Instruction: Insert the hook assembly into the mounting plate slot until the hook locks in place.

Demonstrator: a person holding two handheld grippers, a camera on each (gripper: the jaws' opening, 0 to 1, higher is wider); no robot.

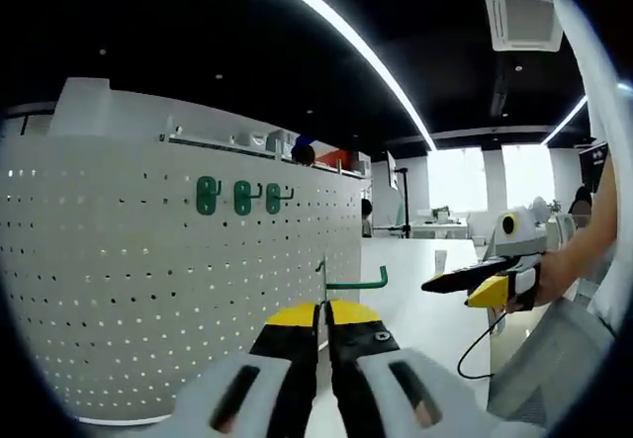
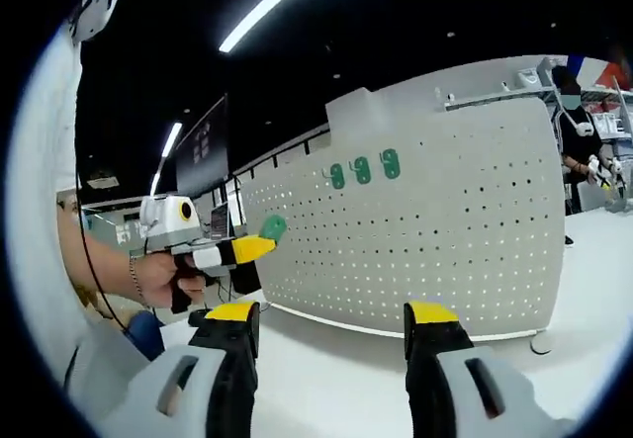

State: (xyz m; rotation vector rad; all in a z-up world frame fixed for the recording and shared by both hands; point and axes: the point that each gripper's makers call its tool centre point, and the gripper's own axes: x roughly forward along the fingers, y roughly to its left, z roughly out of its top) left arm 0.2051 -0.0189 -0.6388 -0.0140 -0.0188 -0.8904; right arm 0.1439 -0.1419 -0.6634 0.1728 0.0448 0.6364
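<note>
Green hook (image 1: 354, 282) sits clamped in the raised left claw (image 1: 323, 311); right claw (image 2: 334, 321) gapes apart.

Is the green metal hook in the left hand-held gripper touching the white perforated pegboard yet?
Apart. The right gripper view shows the green hook in the left hand-held gripper, with open space before the white perforated pegboard.

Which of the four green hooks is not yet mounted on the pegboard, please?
The green hook clamped in the left gripper; the other three hang in a row on the pegboard.
</note>
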